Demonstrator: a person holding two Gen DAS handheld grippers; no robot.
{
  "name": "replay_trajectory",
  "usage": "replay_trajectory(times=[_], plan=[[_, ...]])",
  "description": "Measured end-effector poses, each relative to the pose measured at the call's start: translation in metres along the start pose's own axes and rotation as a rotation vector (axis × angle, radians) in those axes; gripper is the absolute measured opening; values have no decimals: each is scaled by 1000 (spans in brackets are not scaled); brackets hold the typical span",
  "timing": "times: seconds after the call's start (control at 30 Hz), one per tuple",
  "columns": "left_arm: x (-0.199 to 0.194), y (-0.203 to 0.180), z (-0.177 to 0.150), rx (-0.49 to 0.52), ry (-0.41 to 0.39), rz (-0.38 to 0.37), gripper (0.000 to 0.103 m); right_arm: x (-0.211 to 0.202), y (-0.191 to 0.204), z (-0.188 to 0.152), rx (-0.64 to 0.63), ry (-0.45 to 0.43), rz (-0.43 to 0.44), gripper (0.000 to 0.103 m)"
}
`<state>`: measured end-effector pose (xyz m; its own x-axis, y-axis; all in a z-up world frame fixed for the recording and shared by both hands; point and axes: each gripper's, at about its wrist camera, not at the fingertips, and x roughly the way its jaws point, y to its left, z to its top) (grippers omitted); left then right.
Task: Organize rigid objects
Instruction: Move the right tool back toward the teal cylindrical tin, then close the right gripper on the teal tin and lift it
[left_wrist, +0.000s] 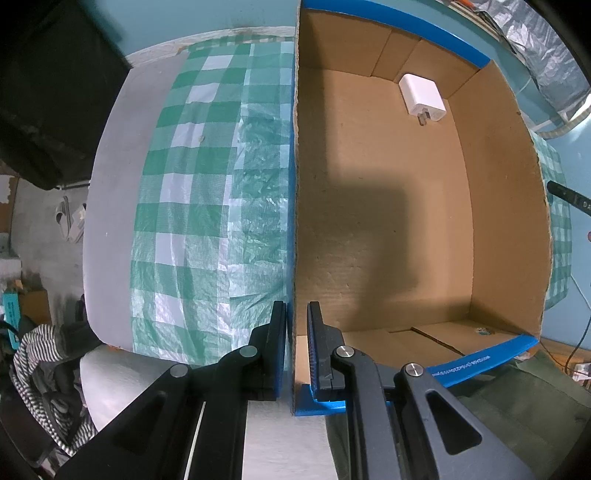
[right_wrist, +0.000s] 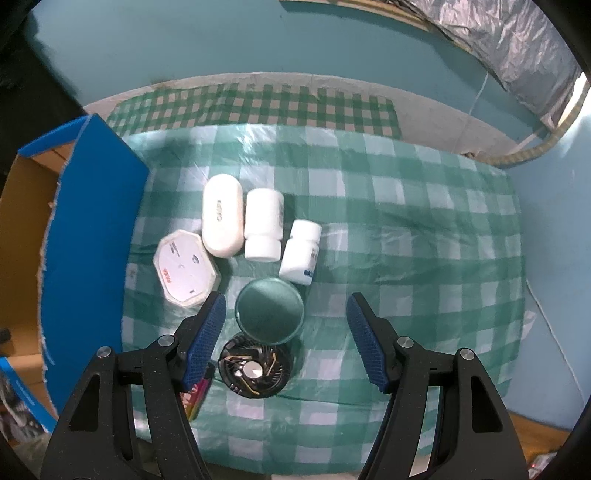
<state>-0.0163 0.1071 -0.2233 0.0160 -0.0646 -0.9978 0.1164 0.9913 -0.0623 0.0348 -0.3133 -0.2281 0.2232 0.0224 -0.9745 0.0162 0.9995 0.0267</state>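
Observation:
My left gripper (left_wrist: 296, 308) is shut on the left wall of an open cardboard box (left_wrist: 498, 221) with blue outer faces. A white charger plug (left_wrist: 423, 98) lies in the box's far corner. In the right wrist view, my right gripper (right_wrist: 286, 301) stands open and points down over a round teal disc (right_wrist: 269, 314), which leans over a black fan (right_wrist: 253, 369). Beyond them lie a white oblong case (right_wrist: 222, 216), a white bottle (right_wrist: 264, 223), a smaller blue-labelled bottle (right_wrist: 301, 256) and an octagonal white box (right_wrist: 186, 273). Nothing is between the right pads.
A green-and-white checked plastic cloth (right_wrist: 406, 240) covers the table. The box's blue side (right_wrist: 88, 240) stands at the left of the objects. A colourful small item (right_wrist: 195, 400) peeks out under the right gripper's left finger. Clothes and clutter lie off the table's left edge (left_wrist: 44, 350).

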Motion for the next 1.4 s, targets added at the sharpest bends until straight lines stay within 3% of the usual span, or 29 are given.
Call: replay_trajectory(times=[0.5,0.53,0.67,1.4], plan=[[0,-2,-1,6,-7,4,11,31,8,-5,-25,-8,-55,68],[-1,-2,-2,6,-8,5,11,32,8,-6,-24,-7,-51,66],[-2,-1,-2,4,-10,4,11,35,9,-5,-17,0,-32,44],[-3,-3,-1,9,-14,10,11,-3,23,15,-34,-37,21,44]])
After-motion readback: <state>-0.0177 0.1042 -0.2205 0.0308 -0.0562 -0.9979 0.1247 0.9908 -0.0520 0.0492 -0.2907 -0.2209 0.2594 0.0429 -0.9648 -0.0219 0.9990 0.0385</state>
